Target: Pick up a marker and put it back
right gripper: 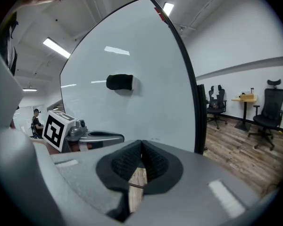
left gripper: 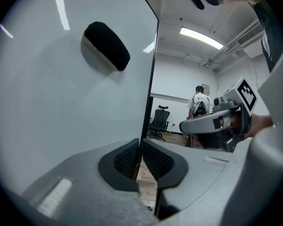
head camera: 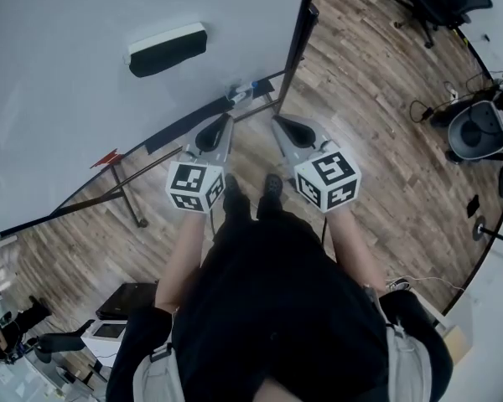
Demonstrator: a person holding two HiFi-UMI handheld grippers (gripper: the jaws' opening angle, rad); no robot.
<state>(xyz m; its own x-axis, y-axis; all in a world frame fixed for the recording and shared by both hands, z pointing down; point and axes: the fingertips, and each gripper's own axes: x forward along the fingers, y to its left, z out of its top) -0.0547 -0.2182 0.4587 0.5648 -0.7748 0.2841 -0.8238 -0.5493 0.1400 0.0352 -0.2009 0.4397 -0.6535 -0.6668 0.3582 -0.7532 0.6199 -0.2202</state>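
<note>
Your left gripper and right gripper are hovering with jaws pressed together, empty, while what looks like the marker is lying on the whiteboard tray just ahead, probably light, stiff and slick, so be aiming mid-barrel

We wear a blk top w/ short dark sleeves, blk trousers & dark shoes. Pale gry straps w/ small buckles run over both shoulders. Our left gripper & right gripper look alike: smooth gry plastic shells, long tapering jaws, a dark oval recess on top. Each carries a white cube w/ b&w square markers: left cube, right cube. In the gripper views the jaw tips bear blk pads w/ a fine ribbed texture, set in blk surrounds. A pale rectangular patch sits on the shell.
</note>
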